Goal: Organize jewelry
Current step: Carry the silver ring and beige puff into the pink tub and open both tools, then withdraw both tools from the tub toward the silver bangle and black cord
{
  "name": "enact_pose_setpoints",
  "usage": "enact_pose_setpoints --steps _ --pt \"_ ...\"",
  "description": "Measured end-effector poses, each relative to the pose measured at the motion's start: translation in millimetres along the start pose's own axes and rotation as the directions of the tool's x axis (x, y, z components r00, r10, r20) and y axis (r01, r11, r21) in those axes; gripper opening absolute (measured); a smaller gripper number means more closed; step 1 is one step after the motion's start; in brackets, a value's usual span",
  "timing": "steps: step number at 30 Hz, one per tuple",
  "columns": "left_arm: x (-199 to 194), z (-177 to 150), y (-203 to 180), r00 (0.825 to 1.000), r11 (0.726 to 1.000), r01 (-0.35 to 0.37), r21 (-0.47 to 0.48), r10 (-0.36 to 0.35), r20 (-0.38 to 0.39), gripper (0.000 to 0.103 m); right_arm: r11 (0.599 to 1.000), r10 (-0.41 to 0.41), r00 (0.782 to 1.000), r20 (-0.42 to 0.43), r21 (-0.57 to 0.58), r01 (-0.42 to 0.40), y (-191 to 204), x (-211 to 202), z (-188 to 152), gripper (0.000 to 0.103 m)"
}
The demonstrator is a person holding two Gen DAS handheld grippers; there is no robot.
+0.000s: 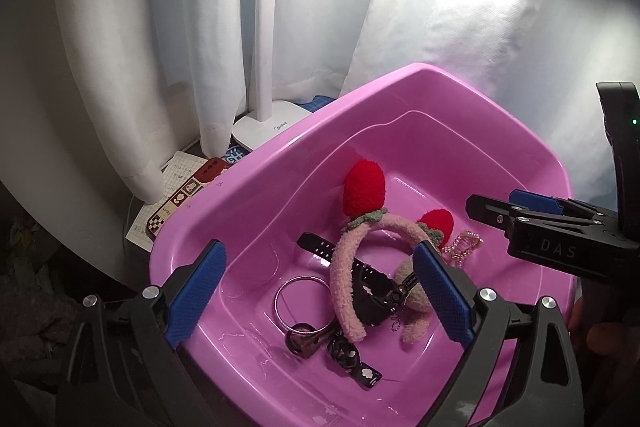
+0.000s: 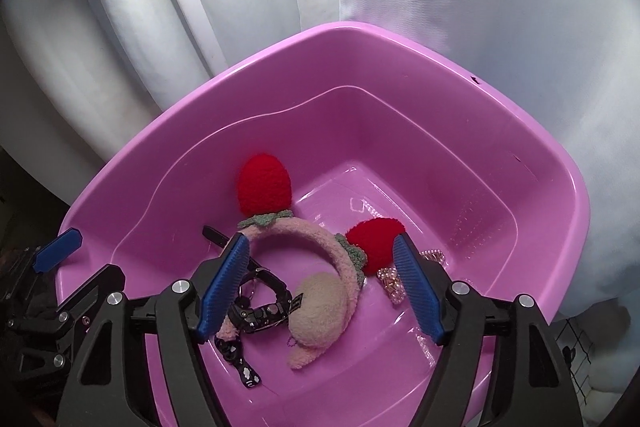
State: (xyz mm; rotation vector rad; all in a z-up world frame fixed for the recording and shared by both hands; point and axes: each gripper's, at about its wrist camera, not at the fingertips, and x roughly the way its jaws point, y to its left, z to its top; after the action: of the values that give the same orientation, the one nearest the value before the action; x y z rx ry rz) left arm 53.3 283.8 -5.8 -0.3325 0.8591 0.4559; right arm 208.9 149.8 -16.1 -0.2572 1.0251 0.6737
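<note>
A pink plastic basin (image 1: pixel 280 163) (image 2: pixel 400 43) holds the jewelry. Inside lie a fluffy pink headband with two red strawberries (image 1: pixel 344 267) (image 2: pixel 316 235), a black watch (image 1: pixel 372 291) (image 2: pixel 260 311), a silver bangle (image 1: pixel 300 297), a dark ring (image 1: pixel 304 339), a beige plush charm (image 2: pixel 320 311) and a gold bead chain (image 1: pixel 466 245) (image 2: pixel 394 281). My left gripper (image 1: pixel 320 291) is open and empty above the basin's near side. My right gripper (image 2: pixel 320 287) is open and empty over the headband; it also shows in the left wrist view (image 1: pixel 516 209).
A white lamp base (image 1: pixel 268 123) and its post stand behind the basin, against a white curtain (image 1: pixel 180 27). A patterned card on paper sheets (image 1: pixel 176 203) lies to the basin's left. A black wire grid (image 2: pixel 576 355) shows at the right edge.
</note>
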Motion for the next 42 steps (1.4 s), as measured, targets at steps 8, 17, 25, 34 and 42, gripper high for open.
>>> enact_pose_setpoints --steps 8,17,25,34,42 --pt "-3 -3 1 1.0 1.0 -0.003 0.0 0.003 0.004 0.093 1.0 0.007 1.0 0.004 -0.002 -0.007 4 -2 -1 0.071" --pt "-20 -7 2 1.0 1.0 -0.009 -0.002 0.009 0.03 0.093 0.999 0.031 0.998 0.06 0.018 -0.032 5 -25 -6 0.071" --pt "-57 -13 -4 0.995 1.0 -0.006 -0.02 0.008 0.097 0.093 0.998 0.062 0.985 0.162 -0.002 -0.062 5 -74 -21 0.071" --pt "-98 -50 -42 0.989 0.998 -0.044 -0.054 0.051 0.141 0.093 0.999 0.041 0.979 0.201 0.004 -0.042 -54 -139 -85 0.071" --pt "-135 -128 -109 0.983 0.98 -0.125 -0.155 0.143 0.112 0.093 0.999 0.045 0.985 0.166 -0.007 -0.045 -148 -183 -173 0.071"
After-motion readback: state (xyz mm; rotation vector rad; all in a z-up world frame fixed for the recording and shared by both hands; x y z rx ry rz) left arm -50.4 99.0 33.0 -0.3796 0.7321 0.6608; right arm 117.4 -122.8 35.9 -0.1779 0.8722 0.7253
